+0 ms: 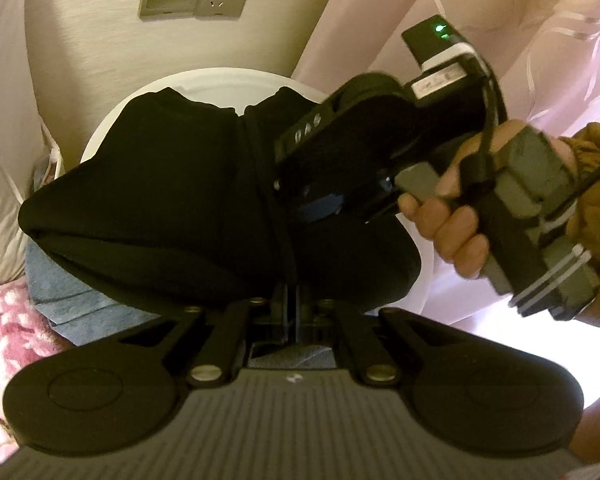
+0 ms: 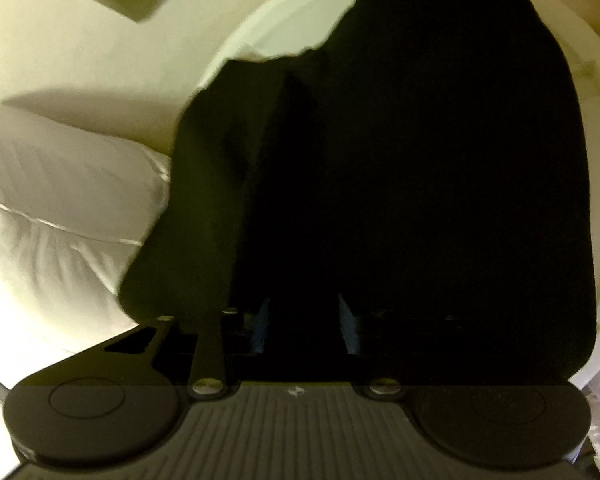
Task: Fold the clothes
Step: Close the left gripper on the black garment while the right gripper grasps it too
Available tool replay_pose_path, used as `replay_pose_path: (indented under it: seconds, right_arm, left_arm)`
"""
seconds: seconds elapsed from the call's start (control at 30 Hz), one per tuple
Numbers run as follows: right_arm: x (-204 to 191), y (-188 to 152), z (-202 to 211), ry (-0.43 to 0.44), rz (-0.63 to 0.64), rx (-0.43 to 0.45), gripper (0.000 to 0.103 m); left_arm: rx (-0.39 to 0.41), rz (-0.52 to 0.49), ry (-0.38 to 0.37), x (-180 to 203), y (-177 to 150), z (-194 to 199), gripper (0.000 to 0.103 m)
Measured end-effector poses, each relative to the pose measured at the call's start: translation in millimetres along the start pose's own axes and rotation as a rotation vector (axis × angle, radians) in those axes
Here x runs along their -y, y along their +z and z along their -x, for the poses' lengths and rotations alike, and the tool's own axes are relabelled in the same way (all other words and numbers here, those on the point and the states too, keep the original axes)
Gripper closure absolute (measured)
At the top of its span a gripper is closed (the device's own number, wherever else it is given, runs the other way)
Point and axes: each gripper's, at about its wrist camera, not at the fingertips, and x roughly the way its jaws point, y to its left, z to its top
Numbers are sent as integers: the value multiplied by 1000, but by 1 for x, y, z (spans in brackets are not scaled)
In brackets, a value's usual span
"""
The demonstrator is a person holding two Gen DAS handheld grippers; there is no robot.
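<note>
**Pinching the black garment for the next fold**

The left gripper (image 1: 290, 300) has its jaws fully closed on the near edge of the black garment (image 1: 204, 184), where a ridge of cloth runs up from the fingers across the pile. The right gripper (image 2: 302, 326) has its blue-padded fingers (image 2: 260, 326) standing a little apart with dark cloth between them; whether the pads already press the fabric cannot be told, since the cloth there is almost featureless black. In the left wrist view a hand (image 1: 452, 224) grips the right tool's handle and aims it steeply down onto the right part of the garment.

The garment lies bunched on a round white table (image 1: 220, 76), covering most of the top and overhanging its near and left edges. A white pillow (image 2: 68, 184) lies beside the table's left edge, and blue cloth (image 1: 72, 292) shows below the overhang.

To do this step well, I judge that the right jaws should take only the top layer, matching the left pinch along the same edge. Both hands should then lift evenly so the fold line stays straight. The overhanging cloth could drag the pile off the table.
</note>
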Motion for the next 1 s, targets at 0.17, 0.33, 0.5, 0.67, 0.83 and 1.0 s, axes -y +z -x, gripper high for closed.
replay_pose_path:
  seconds: [0.17,0.33,0.5,0.67,0.83,1.0]
  right_arm:
    - [20,-1,12,90,-114,4,89]
    - [12,6,31,167,-103,39,59]
    - [7,9,23,166,-108,19,61]
    - [13,6,22,88,-120,26,77]
    - [19,7,14,89,-144,5,76]
    - [-1,10,-6,29,-54,-27,63]
  left_arm:
    - [-1,14,3,-2,-2,-1,102]
    - [0,8,3,0,-1,-1,102]
    - [5,18,5,-1,-3,0,102]
    - [6,33,5,-3,-5,-1,102]
    - [4,36,0,-4,-4,-3,102]
    - [6,69,-9,-8,-6,-6,102]
